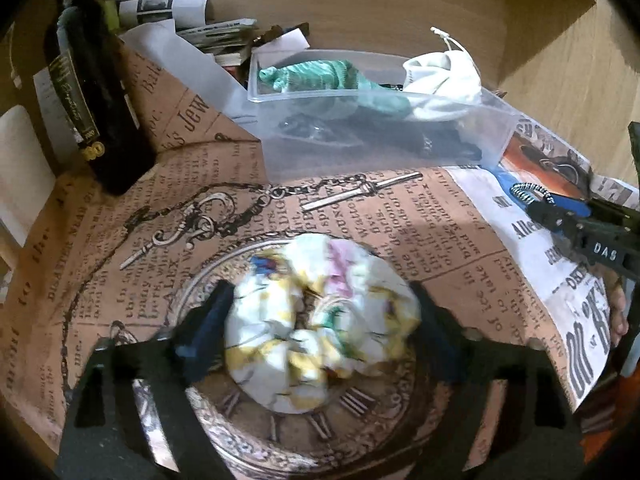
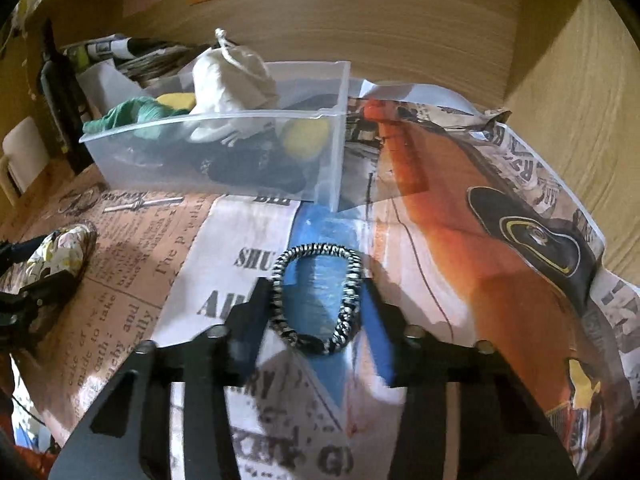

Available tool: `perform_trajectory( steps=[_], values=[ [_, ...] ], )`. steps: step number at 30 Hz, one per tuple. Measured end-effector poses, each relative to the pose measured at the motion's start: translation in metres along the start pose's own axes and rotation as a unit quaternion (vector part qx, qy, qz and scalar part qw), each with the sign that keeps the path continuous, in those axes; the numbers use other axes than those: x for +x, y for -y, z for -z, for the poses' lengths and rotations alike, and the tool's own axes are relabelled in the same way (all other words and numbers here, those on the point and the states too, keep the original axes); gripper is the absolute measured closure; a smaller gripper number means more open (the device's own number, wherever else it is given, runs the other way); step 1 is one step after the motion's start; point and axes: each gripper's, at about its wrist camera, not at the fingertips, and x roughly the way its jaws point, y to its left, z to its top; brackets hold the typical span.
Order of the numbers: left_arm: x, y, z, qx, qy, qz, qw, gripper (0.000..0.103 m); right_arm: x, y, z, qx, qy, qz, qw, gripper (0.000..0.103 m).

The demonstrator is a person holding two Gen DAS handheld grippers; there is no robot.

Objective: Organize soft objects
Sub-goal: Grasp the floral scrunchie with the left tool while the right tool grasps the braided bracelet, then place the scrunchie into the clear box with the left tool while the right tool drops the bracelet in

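Note:
A white floral scrunchie (image 1: 320, 328) lies on the printed paper between the fingers of my left gripper (image 1: 320, 304), whose pads touch its two sides; it also shows in the right wrist view (image 2: 60, 256). A black-and-white braided hair band (image 2: 316, 296) lies on the paper between the fingers of my right gripper (image 2: 316, 296), which stands open around it. The right gripper also shows in the left wrist view (image 1: 532, 200). A clear plastic bin (image 1: 384, 148) behind holds a green cloth (image 1: 320, 76), a white drawstring pouch (image 1: 440, 80) and dark items; it also shows in the right wrist view (image 2: 224, 152).
A dark wine bottle (image 1: 92, 96) stands at the left. Papers and magazines (image 1: 216, 36) pile up behind it. Wooden walls (image 2: 400, 20) close the back and right. A white mug (image 2: 20, 156) stands at far left.

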Motion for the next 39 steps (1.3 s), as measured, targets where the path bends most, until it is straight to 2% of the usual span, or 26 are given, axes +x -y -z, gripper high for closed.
perform_trajectory(
  steps=[1, 6, 9, 17, 29, 33, 39],
  values=[
    [-0.001, -0.002, 0.0, -0.001, 0.002, 0.001, 1.0, 0.031, 0.0, 0.001, 0.0, 0.003, 0.002, -0.002, 1.0, 0.077],
    [-0.001, -0.006, -0.004, 0.001, 0.0, 0.01, 0.9999, 0.071, -0.001, 0.001, -0.001, 0.001, 0.008, -0.006, 1.0, 0.088],
    [-0.001, -0.007, -0.008, -0.001, -0.001, 0.024, 0.9997, 0.079, -0.006, -0.001, -0.003, -0.001, 0.017, -0.006, 1.0, 0.09],
    [-0.019, -0.005, -0.028, 0.006, 0.039, 0.031, 0.9987, 0.081, -0.025, -0.005, -0.014, -0.007, 0.052, -0.015, 0.999, 0.09],
    [-0.054, -0.007, -0.087, 0.013, 0.127, 0.046, 0.9908, 0.081, -0.067, -0.032, -0.057, -0.054, 0.149, -0.042, 0.986, 0.09],
    [-0.057, -0.006, -0.104, 0.021, 0.142, 0.042, 0.9888, 0.081, -0.072, -0.042, -0.072, -0.069, 0.172, -0.054, 0.981, 0.09],
    [-0.048, -0.003, -0.123, 0.024, 0.142, 0.044, 0.9886, 0.081, -0.068, -0.059, -0.096, -0.084, 0.189, -0.077, 0.975, 0.09]
  ],
)
